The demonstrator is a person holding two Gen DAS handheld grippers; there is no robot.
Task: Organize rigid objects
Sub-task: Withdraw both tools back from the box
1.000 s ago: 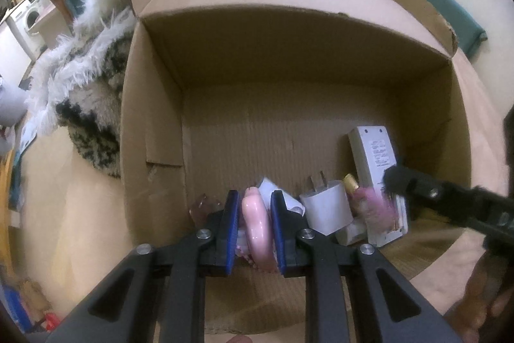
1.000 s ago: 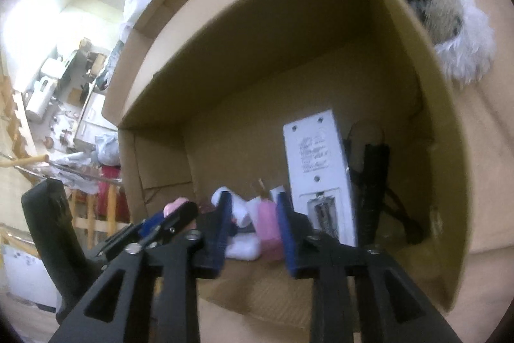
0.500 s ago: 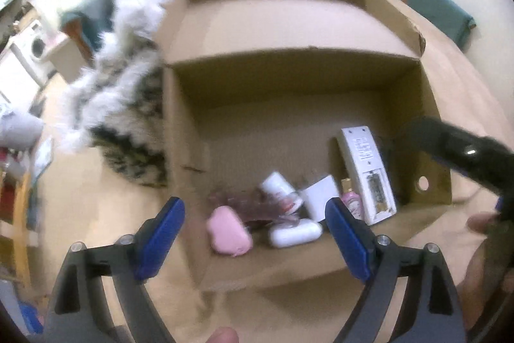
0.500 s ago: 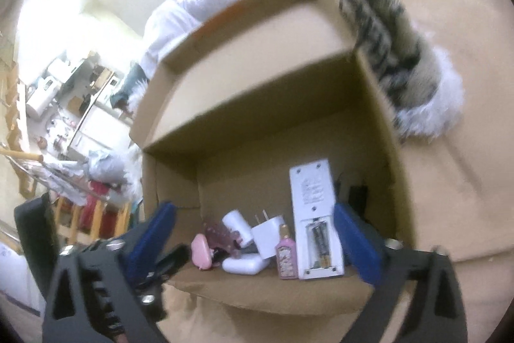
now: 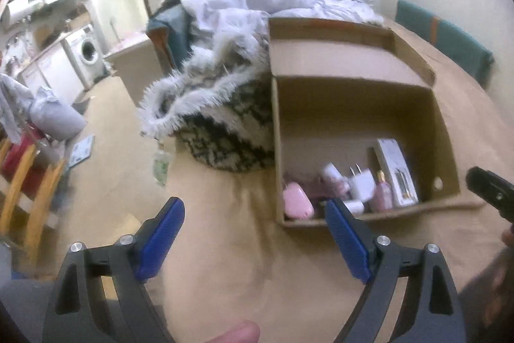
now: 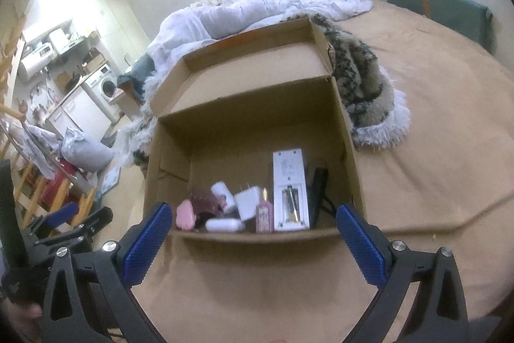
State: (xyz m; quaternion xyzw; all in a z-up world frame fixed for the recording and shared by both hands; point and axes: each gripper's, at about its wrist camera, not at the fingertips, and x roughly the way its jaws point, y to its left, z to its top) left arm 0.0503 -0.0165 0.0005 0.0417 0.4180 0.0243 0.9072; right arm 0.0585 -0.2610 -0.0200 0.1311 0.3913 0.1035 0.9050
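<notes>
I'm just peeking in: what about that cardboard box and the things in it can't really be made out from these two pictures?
- Black item beside the white remote, right wrist view: dark, in shadow, kind unclear.
- Print on the remote: too small in both views.
- Dark pink object behind the pink case: blurred, partly covered.
- Box front corner, left wrist view: hidden by a blue finger pad.

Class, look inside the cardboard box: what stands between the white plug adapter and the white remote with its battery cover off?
A small pink perfume bottle stands between the white plug adapter and the white remote, near the front wall of the cardboard box. The right wrist view shows it best.
</notes>
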